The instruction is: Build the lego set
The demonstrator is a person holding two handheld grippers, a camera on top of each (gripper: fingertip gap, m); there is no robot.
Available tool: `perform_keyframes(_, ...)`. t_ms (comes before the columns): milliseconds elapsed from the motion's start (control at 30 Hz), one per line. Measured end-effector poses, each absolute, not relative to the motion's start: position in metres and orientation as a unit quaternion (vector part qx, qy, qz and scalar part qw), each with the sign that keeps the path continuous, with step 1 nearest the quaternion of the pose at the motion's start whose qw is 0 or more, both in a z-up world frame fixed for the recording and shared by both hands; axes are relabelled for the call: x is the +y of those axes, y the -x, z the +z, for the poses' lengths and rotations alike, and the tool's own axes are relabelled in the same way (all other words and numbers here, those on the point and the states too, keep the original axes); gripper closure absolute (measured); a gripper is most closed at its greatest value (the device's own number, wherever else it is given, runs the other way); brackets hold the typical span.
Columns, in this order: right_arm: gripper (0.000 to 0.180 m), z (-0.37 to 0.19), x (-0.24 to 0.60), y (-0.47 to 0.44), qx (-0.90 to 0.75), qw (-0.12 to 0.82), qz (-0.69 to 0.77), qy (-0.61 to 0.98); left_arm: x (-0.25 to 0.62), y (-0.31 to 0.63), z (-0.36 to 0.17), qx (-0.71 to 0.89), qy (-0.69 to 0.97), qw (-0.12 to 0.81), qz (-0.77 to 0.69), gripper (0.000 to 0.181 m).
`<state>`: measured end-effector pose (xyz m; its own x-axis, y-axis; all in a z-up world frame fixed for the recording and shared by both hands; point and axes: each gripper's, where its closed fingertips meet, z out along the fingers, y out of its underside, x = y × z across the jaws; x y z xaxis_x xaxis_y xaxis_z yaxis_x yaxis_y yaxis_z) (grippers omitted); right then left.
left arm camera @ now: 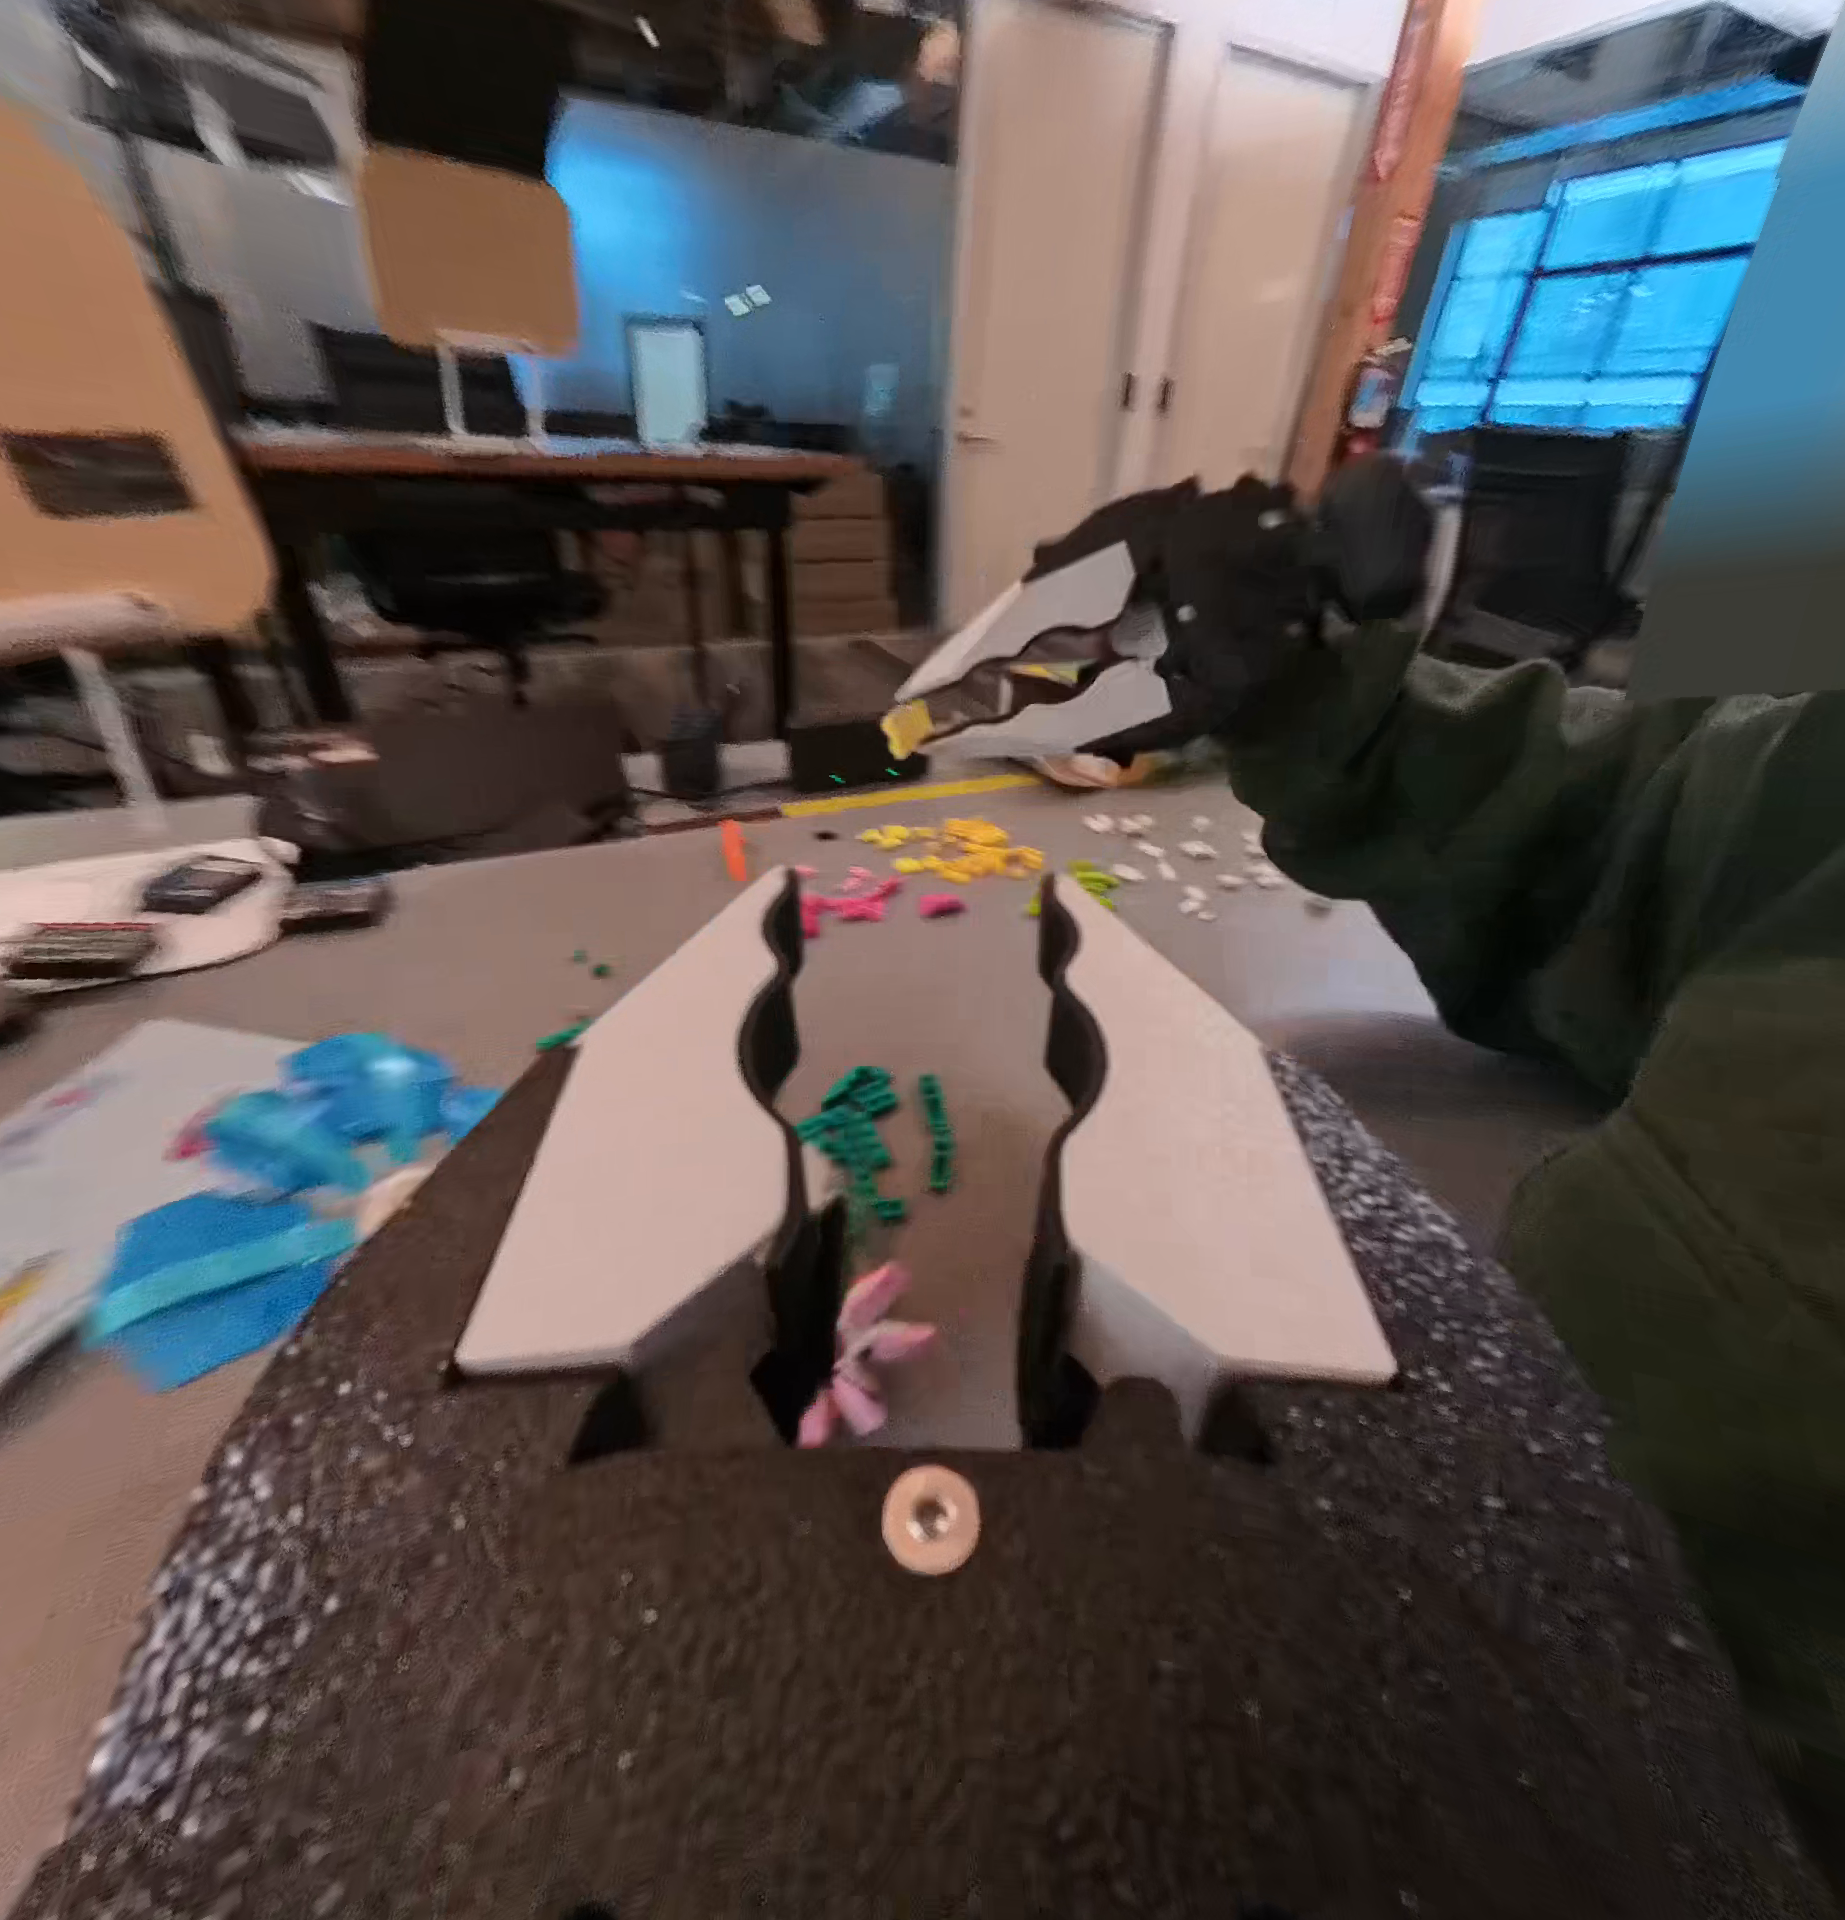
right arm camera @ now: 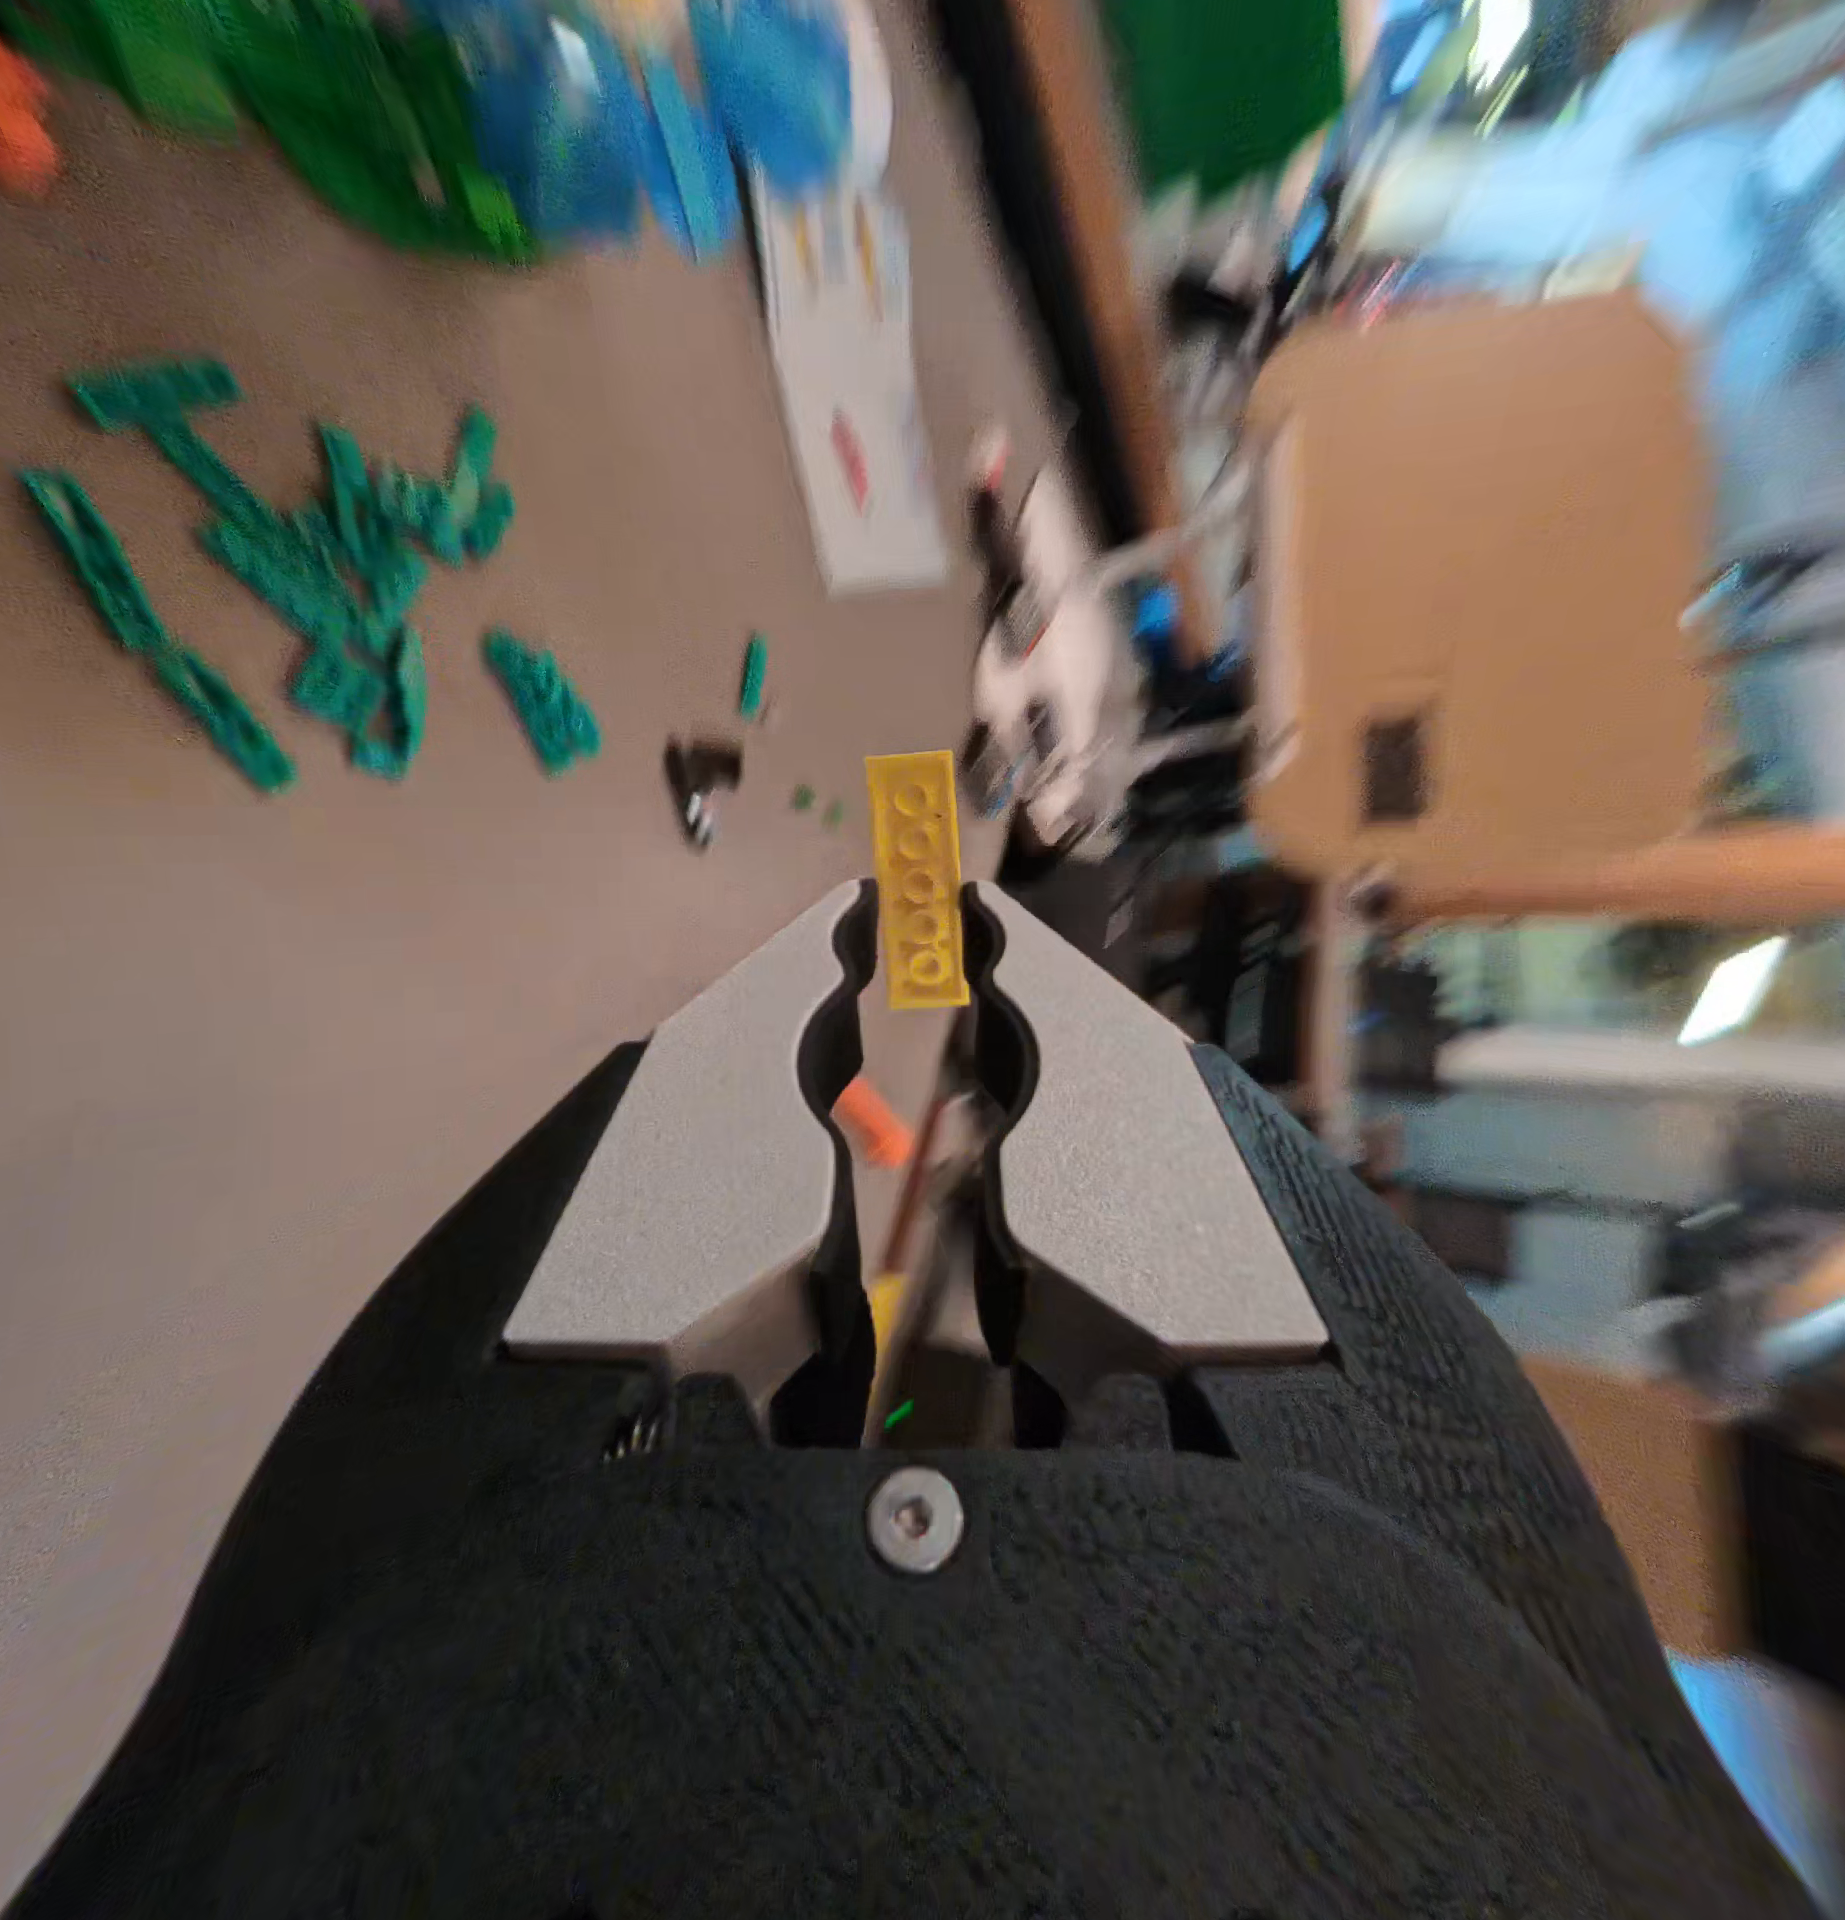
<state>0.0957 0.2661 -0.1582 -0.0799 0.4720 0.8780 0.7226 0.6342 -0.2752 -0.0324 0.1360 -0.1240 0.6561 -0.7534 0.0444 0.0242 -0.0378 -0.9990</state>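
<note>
- Pinching a thin yellow plate by its long edges, the right gripper carries it in the air above the table, far right of the scene.
- Small, light and rigid, the plate looks slippery and likely to twist out; a hold nearer mid-length seems safer.
- Jaws spread and empty, the left gripper hovers over the dark green pieces.
- Yellow pieces lie farther off.

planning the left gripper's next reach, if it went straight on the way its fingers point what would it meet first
Probably the pile of dark green pieces lying on the table between the open fingers of the left gripper, if it is angled down at the tabletop. Pink pieces lie farther along. Depth is unclear, so this is a guess.
</note>
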Motion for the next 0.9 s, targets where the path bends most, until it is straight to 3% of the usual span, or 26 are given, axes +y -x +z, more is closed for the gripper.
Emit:
perform_keyframes(67, 0.166, -0.141, 0.225, -0.066, -0.732, 0.581, -0.165, 0.315, 0.147, 0.0, -0.132, 0.307, 0.668, 0.6, -0.315, 0.125)
perform_keyframes(200, 0.166, -0.126, 0.174, -0.043, -0.718, 0.623, -0.249, 0.186, 0.153, -0.031, -0.13, 0.325, 0.637, 0.613, -0.336, 0.143)
perform_keyframes(333, 0.166, -0.127, 0.154, -0.04, -0.711, 0.623, -0.3, 0.129, 0.145, -0.046, -0.134, 0.332, 0.628, 0.6, -0.368, 0.143)
perform_keyframes(467, 0.166, -0.138, 0.144, -0.04, -0.722, 0.61, -0.304, 0.118, 0.142, -0.049, -0.143, 0.369, 0.624, 0.613, -0.316, 0.178)
perform_keyframes(533, 0.156, -0.153, 0.141, -0.043, -0.754, 0.592, -0.188, 0.213, 0.141, -0.046, -0.15, 0.413, 0.605, 0.635, -0.245, 0.179)
perform_keyframes(600, 0.125, -0.16, 0.129, -0.045, -0.745, 0.54, 0.053, 0.387, 0.138, -0.042, -0.152, 0.465, 0.554, 0.673, -0.157, 0.179)
perform_keyframes(700, 0.13, -0.145, 0.114, -0.046, -0.648, 0.41, 0.349, 0.538, 0.125, -0.043, -0.157, 0.544, 0.453, 0.706, -0.033, 0.178)
perform_keyframes(800, 0.141, -0.156, 0.109, -0.048, -0.625, 0.31, 0.41, 0.587, 0.118, -0.045, -0.163, 0.591, 0.383, 0.708, 0.059, 0.179)
perform_keyframes(900, 0.151, -0.167, 0.105, -0.046, -0.632, 0.272, 0.414, 0.596, 0.114, -0.047, -0.167, 0.611, 0.357, 0.701, 0.086, 0.178)
